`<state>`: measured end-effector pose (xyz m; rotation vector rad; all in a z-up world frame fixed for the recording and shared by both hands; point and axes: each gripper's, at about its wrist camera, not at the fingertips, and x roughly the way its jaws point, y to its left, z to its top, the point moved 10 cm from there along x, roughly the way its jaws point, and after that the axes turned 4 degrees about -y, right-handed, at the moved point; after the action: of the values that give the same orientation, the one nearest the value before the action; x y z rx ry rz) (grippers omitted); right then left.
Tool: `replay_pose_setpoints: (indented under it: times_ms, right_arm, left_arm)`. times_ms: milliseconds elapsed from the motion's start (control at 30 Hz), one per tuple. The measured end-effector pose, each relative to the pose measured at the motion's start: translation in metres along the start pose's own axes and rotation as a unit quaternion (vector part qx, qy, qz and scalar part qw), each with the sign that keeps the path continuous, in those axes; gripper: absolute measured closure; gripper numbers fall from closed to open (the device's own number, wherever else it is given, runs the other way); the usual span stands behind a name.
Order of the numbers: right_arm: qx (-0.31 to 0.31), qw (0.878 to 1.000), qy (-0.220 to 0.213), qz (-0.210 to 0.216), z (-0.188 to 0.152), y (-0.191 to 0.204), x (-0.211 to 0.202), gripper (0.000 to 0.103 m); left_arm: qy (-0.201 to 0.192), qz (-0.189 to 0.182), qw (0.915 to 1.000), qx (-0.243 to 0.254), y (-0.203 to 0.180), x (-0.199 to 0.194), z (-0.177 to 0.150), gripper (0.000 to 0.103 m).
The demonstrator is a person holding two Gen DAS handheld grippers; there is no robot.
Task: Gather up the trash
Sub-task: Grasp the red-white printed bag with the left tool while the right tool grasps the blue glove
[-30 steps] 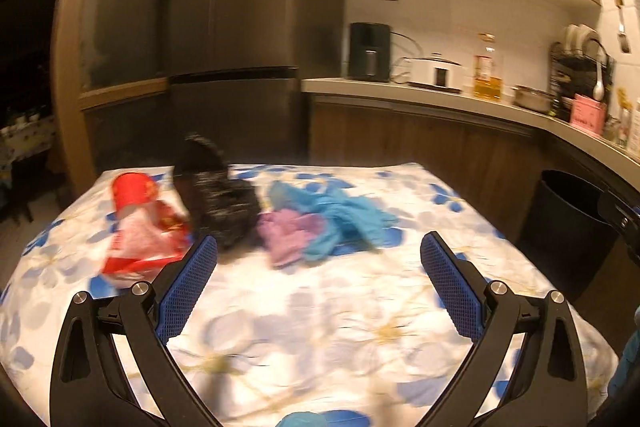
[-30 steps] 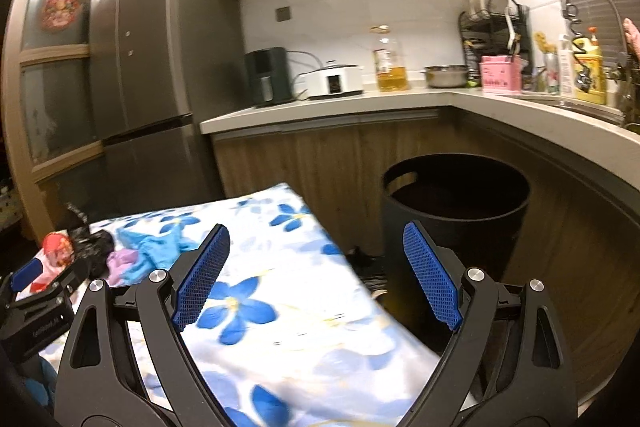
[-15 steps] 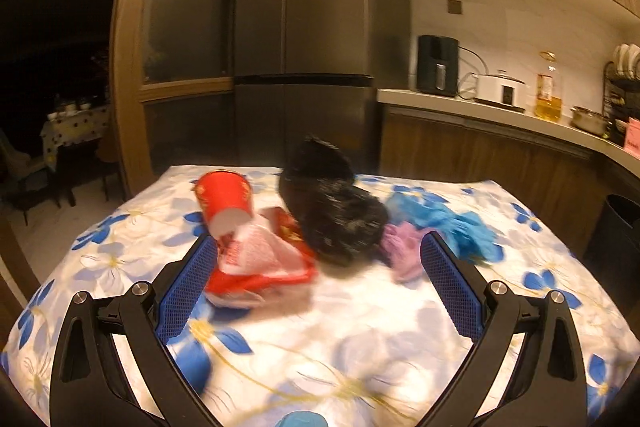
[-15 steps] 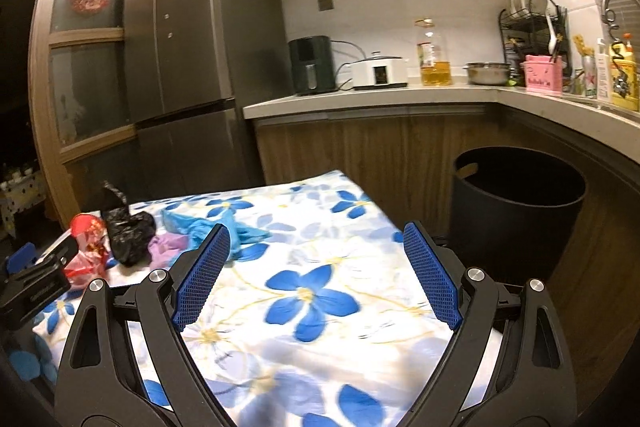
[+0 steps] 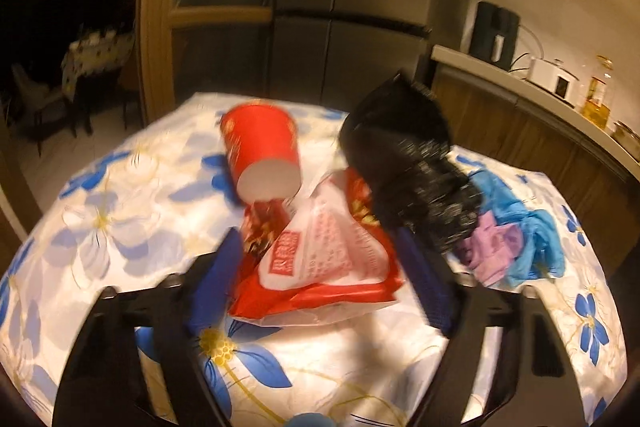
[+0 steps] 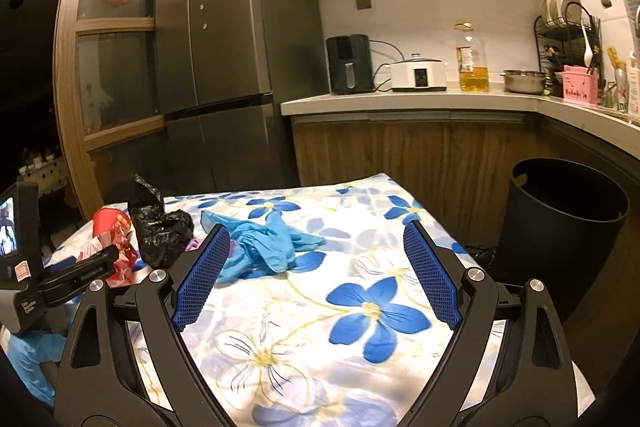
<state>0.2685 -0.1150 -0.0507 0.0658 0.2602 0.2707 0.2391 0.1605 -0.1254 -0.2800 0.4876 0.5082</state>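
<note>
On the floral tablecloth [image 5: 120,211] lies a red and white snack wrapper [image 5: 320,263], with a tipped red paper cup [image 5: 260,151] behind it, a crumpled black plastic bag [image 5: 408,171], a pink scrap [image 5: 492,251] and blue gloves [image 5: 532,227]. My left gripper [image 5: 324,275] is open, its blue pads on either side of the wrapper, close to it. My right gripper [image 6: 316,275] is open and empty above the table, with the blue gloves [image 6: 272,243] just beyond its left pad. The black bag [image 6: 160,223] and red cup [image 6: 112,227] show at its left.
A black trash bin [image 6: 560,227] stands on the floor right of the table, under the counter [image 6: 400,99]. A grey fridge [image 6: 232,67] stands behind the table. The left gripper's body [image 6: 52,279] sits at the left of the right wrist view.
My left gripper has swung left and moved forward and down, so the wrapper now lies between its pads. My right gripper has turned left from the bin toward the table.
</note>
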Motion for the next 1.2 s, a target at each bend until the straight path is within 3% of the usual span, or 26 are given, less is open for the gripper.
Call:
replay_pose_setpoints:
  times_ms: [100,200,467,600,767,900,1033,1200]
  right_arm:
    - [-0.003,1.000,0.009,0.006,-0.004,0.007,0.013,0.016]
    - [-0.001,1.000,0.019,0.011,-0.010,0.013,0.027,0.016]
    - [-0.009,0.999,0.046,0.012,-0.026,0.025,0.066,0.016]
    - [-0.003,0.998,0.065,0.019,-0.032,0.030,0.088,0.021]
    - [0.003,0.996,0.090,0.021,-0.039,0.032,0.114,0.038]
    - [0.002,0.992,0.124,0.026,-0.056,0.035,0.130,0.048]
    - [0.001,0.991,0.128,0.033,-0.061,0.037,0.133,0.054]
    - [-0.005,0.989,0.145,0.037,-0.069,0.041,0.138,0.077]
  left_arm:
    - [0.007,-0.003,1.0000,-0.006,0.002,0.002,-0.004,0.044]
    - [0.008,-0.004,1.0000,-0.001,0.001,0.003,-0.006,0.061]
    - [-0.003,-0.029,0.9996,-0.004,-0.003,-0.004,-0.007,0.089]
    - [-0.032,-0.055,0.9979,-0.014,-0.005,-0.020,-0.002,0.091]
    - [-0.065,-0.086,0.9942,-0.008,-0.014,-0.040,0.002,0.091]
    - [-0.062,-0.102,0.9928,0.000,-0.022,-0.039,0.000,0.091]
    - [-0.049,-0.110,0.9927,-0.013,-0.019,-0.032,-0.003,0.091]
    - [-0.038,-0.116,0.9922,-0.024,-0.015,-0.027,-0.006,0.091]
